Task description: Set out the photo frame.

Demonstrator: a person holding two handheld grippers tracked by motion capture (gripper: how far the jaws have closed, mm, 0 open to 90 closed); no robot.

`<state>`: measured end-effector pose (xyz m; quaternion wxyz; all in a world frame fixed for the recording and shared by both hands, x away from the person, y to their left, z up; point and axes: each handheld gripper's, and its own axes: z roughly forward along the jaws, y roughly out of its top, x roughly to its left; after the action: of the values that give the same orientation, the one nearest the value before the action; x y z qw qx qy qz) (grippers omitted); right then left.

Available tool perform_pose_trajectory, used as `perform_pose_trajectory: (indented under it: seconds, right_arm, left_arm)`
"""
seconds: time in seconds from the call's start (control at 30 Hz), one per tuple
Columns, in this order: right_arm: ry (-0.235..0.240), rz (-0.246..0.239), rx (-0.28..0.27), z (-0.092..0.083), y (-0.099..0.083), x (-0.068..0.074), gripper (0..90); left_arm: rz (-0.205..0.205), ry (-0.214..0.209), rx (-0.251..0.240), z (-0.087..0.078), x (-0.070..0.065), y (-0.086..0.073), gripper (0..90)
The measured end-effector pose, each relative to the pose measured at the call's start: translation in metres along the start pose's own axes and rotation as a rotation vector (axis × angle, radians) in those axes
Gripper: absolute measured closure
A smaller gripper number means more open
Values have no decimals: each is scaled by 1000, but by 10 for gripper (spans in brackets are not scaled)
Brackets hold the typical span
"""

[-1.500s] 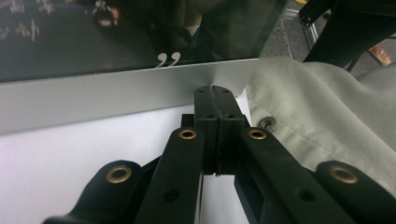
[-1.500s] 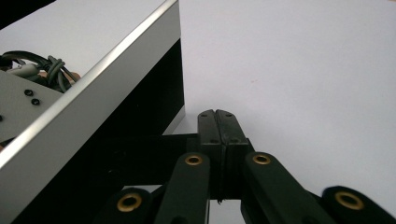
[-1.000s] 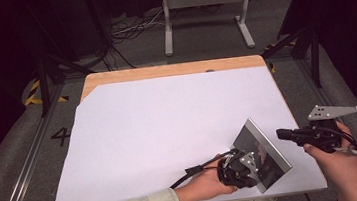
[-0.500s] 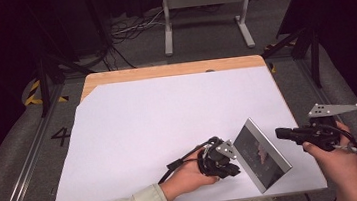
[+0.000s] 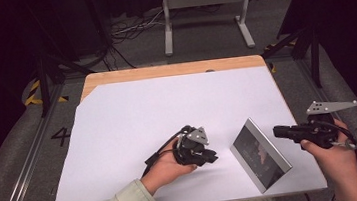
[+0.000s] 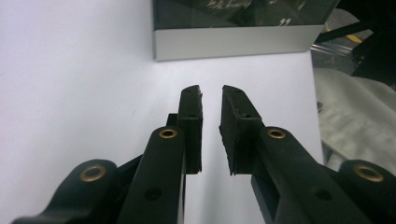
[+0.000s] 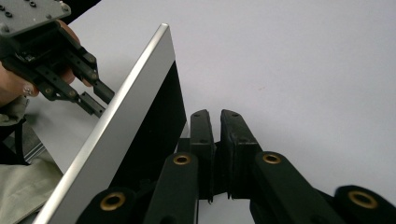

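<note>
My left gripper (image 5: 211, 156) has slid away from the flat box (image 5: 260, 154) toward the lower middle of the high view, and its jaws have just been opening; they now stand narrowly apart with nothing between them. I see the silver-edged box lying flat on the white table (image 5: 133, 120) at lower right, between both tools. My right gripper (image 5: 276, 131) sits just beside the box's right edge, jaws also just opening, parted by a slim, empty gap.
</note>
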<state>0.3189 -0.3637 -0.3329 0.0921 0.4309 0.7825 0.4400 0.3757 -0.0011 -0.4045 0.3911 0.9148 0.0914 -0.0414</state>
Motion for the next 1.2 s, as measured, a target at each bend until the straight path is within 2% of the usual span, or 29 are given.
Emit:
perform_pose_trajectory:
  seconds: [0.17,0.43,0.6,0.7,0.77,0.97,1.17,1.2]
  right_arm:
    - [-4,7,-3,0,2,2,790]
    - [-20,12,-15,-6,9,11,763]
    - [-16,43,-58,-17,16,18,749]
    - [-18,46,-60,-18,17,20,747]
    - [-12,64,-61,-18,19,22,746]
    - [-7,95,-58,-20,25,28,744]
    - [-24,112,-22,-18,29,32,709]
    - [-28,111,-17,-18,30,33,707]
  left_arm:
    - [-31,43,-19,-18,9,-13,778]
    - [-51,94,-42,-36,16,-24,769]
    - [-68,121,-51,-43,20,-31,768]
    - [-72,129,-54,-46,21,-34,767]
    - [-92,132,-67,-49,24,-36,767]
    - [-95,139,-72,-50,26,-37,769]
    - [-108,152,-74,-53,30,-40,768]
    - [-107,165,-69,-53,30,-40,766]
